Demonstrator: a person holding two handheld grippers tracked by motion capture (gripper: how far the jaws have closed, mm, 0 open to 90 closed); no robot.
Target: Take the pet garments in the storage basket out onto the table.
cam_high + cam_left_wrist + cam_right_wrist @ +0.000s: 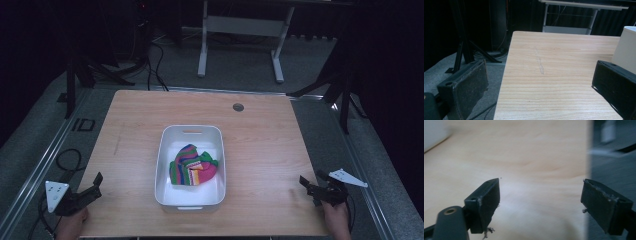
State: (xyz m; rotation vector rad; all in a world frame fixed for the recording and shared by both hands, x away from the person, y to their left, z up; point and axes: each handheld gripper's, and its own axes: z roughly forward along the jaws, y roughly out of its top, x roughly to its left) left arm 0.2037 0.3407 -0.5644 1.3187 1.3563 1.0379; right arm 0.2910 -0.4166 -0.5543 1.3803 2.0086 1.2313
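Your wooden table [260, 150] has a small round grommet [238, 107] near its far edge and a faint scuff [540, 66] toward its left side. Beyond it you see a white desk frame [240, 30] on grey carpet [240, 70], black tripod legs [85, 70], and cables [155, 60].

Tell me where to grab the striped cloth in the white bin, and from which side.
Pinch the raised crumpled fold near the middle of the striped cloth, coming straight down from above. The white bin walls block any sideways approach, and the bunched peak gives the tongs something to close on.
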